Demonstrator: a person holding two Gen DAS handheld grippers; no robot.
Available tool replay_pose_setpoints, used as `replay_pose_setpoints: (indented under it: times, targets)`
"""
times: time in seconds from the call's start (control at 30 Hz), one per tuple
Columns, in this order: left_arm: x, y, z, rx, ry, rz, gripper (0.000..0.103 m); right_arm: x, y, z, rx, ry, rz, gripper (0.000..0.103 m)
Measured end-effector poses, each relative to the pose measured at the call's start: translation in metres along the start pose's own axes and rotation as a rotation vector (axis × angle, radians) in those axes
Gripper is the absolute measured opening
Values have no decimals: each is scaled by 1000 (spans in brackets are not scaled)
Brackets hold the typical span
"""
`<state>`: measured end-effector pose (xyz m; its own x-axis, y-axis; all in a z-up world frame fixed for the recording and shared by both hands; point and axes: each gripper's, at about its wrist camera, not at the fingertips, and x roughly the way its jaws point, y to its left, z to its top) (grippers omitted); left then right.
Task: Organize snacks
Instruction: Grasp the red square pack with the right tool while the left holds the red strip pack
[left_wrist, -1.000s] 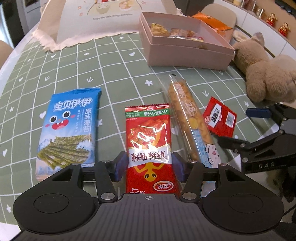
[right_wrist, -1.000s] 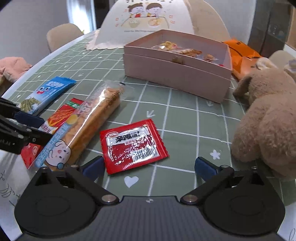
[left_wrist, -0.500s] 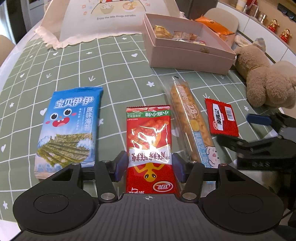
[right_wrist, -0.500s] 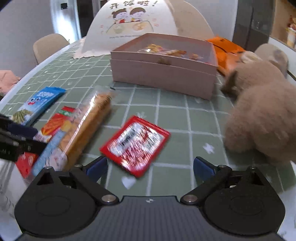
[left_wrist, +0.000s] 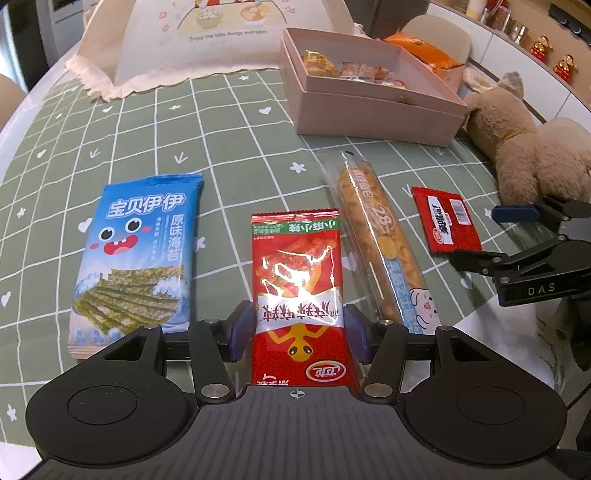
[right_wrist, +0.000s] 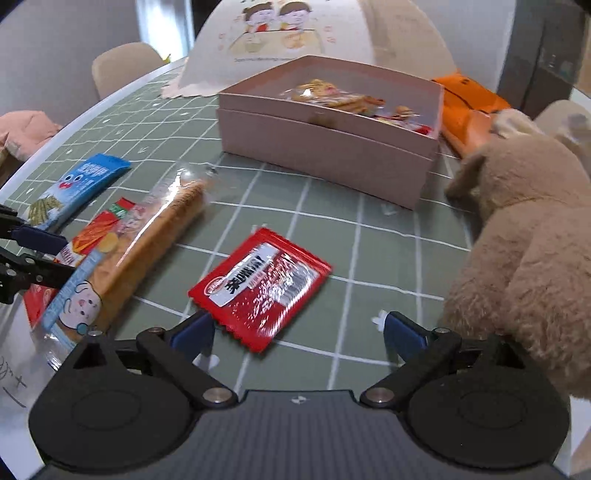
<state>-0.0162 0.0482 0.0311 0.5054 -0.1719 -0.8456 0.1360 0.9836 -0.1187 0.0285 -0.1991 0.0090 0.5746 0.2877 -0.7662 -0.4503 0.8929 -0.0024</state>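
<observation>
My left tongs (left_wrist: 299, 334) pinch red snack pkt (left_wrist: 297, 291) for boxing; right tongs (right_wrist: 297, 334) closing w/ small red sachet (right_wrist: 260, 286) between, not gripped.

Left gripper (left_wrist: 297, 330) straddling a red packet (left_wrist: 298, 291)

Blue pads flank the packet low centre; seaweed pack (left_wrist: 136, 254) lies left, long cracker tube (left_wrist: 380, 240) and small red sachet (left_wrist: 445, 219) right, pink box (left_wrist: 369, 110) upper right.

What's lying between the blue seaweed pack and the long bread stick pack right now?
The tall red snack packet, flat on the tablecloth between the seaweed pack and the bread pack, apart from both; clearest in the left wrist view.
</observation>
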Motion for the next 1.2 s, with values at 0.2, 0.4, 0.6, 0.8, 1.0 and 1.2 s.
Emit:
replay_pose_setpoints:
  times: [0.2, 0.4, 0.6, 0.8, 1.0, 1.2]
  targets:
    - [-1, 2, 0, -10, -6, -9, 59, -2, 4, 0, 93, -8, -43, 92]
    - [-3, 3, -1, -17, -13, -18, 59, 7, 21, 12, 123, -8, -70, 94]
    - [-4, 1, -2, -6, -18, -8, 59, 15, 29, 23, 153, -18, -109, 83]
    - [-4, 3, -2, -10, -20, -15, 59, 1, 32, 19, 97, -16, -73, 31]
    - [0, 2, 3, -2, 6, -2, 59, -15, 25, 6, 119, -14, -64, 36]
    - [1, -3, 3, 9, 3, 22, 59, -12, 17, 13, 236, -27, -63, 73]
